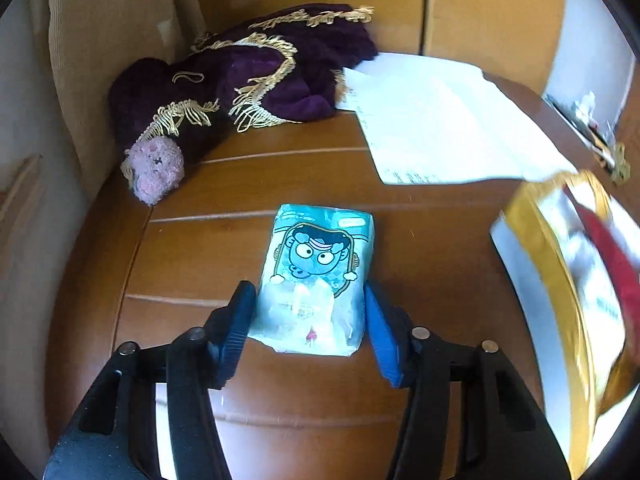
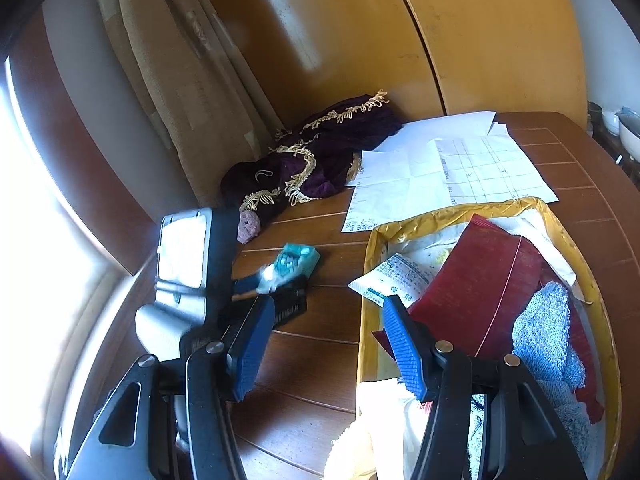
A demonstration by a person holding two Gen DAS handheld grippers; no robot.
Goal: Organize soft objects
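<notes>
A teal tissue pack (image 1: 316,264) with a cartoon face lies on the brown wooden table (image 1: 420,240). My left gripper (image 1: 308,292) holds its near end, with both blue fingers pressed against its sides. The right wrist view shows the same tissue pack (image 2: 290,262) in the left gripper (image 2: 272,284). My right gripper (image 2: 328,304) is open and holds nothing. It hovers at the left rim of a gold-lined tray (image 2: 452,214). In the tray lie a red cloth (image 2: 480,280), a blue knitted cloth (image 2: 548,328) and a white packet (image 2: 396,276).
A purple velvet cloth (image 1: 260,76) with gold fringe and a small pink plush toy (image 1: 156,168) lie in the table's far left corner. White papers (image 1: 440,128) cover the far right. A beige curtain (image 2: 180,100) and wardrobe doors (image 2: 480,40) stand behind.
</notes>
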